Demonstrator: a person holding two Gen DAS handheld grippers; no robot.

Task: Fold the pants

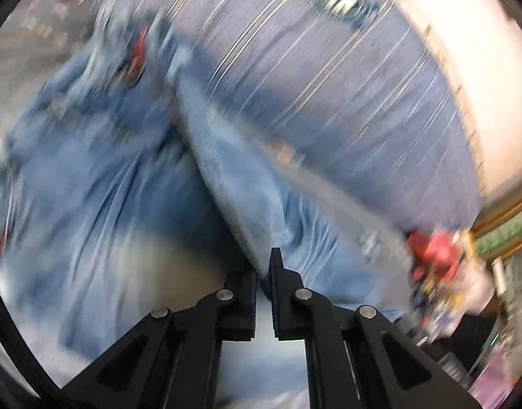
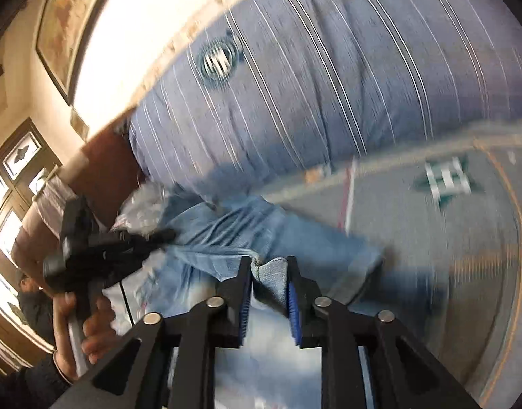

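Denim pants (image 1: 100,184), pale blue, spread over striped bed (image 1: 329,95). Left gripper (image 1: 263,266): jaws pinched on a fabric edge. Right gripper (image 2: 269,269): jaws narrowly parted around a hem. Advice: lift both edges level, keep fold taut.

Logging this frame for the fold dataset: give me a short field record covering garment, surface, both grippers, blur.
garment: light blue jeans, crumpled, part lifted
surface: blue striped bedding
left gripper: left gripper shut on a fold of the jeans
right gripper: right gripper has a denim edge between its fingers; whether the pads press on it cannot be told
person: hand holding the left gripper's handle, seen in the right wrist view
image quality: heavy motion blur in the left wrist view, milder in the right
fold status: not yet folded flat
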